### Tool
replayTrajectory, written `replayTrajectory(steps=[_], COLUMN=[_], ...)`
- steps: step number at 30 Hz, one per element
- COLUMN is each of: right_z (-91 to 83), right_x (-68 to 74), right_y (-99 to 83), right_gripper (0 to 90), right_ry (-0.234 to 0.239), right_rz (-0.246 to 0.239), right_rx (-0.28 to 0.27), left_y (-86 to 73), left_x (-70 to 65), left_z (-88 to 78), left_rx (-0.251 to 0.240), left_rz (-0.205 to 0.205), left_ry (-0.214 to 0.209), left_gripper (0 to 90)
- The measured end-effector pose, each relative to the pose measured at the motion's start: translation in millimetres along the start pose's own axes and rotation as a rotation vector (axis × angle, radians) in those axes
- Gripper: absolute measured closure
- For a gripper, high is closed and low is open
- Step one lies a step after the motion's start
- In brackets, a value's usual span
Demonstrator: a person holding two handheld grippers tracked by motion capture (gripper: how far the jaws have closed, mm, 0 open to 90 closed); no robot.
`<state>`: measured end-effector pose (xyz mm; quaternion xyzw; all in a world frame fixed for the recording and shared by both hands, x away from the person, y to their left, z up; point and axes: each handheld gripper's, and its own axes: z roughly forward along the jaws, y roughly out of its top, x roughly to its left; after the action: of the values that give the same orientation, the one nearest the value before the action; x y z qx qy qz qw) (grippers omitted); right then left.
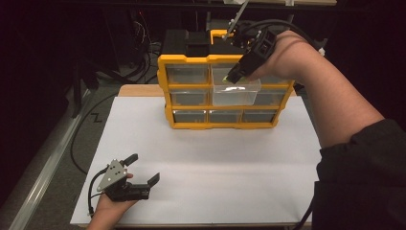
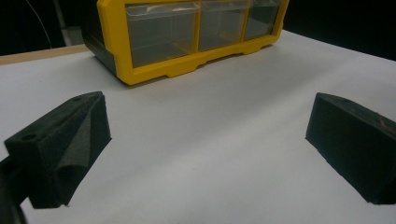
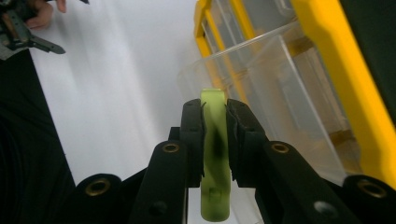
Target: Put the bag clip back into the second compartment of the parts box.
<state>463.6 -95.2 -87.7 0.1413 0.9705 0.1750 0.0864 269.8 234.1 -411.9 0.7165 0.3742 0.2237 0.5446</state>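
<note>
Right hand-held gripper [image 3: 215,121] raised at the front of the yellow organizer [image 1: 163,86], clenched on a pale green strip [image 3: 215,154], possibly plastic; blur hides its markings. Strip pinched upright between the jaws, tip poised just above the clear drawer [image 1: 237,93] pulled out of the organizer's middle row. Left hand-held gripper [image 1: 142,168] well in front of the organizer, low over the white desk [image 1: 215,158], jaws spread wide, grasping nothing.
</note>
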Motion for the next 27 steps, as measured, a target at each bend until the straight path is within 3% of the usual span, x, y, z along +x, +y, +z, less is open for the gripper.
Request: replayTrajectory(steps=[13,18,27], right_z=[12.7,17.8,32.9], right_x=[-14.9,-19.1,-23.4], right_y=[17.6,17.1,7.5], right_gripper=[79.0,78.9,78.7], right_ry=[-0.022,-0.040,-0.031], right_rz=[-0.013,-0.015,-0.015], right_rx=[0.003,0.011,0.038], left_y=[-0.3,-0.4,-0.4], left_x=[0.8,0.9,0.8], left_z=[-0.8,-0.9,-0.7], left_rx=[-0.003,-0.003,-0.001], left_rz=[-0.003,-0.003,-0.001], left_ry=[-0.001,-0.002,-0.004], left_gripper=[1.1,1.1,1.1])
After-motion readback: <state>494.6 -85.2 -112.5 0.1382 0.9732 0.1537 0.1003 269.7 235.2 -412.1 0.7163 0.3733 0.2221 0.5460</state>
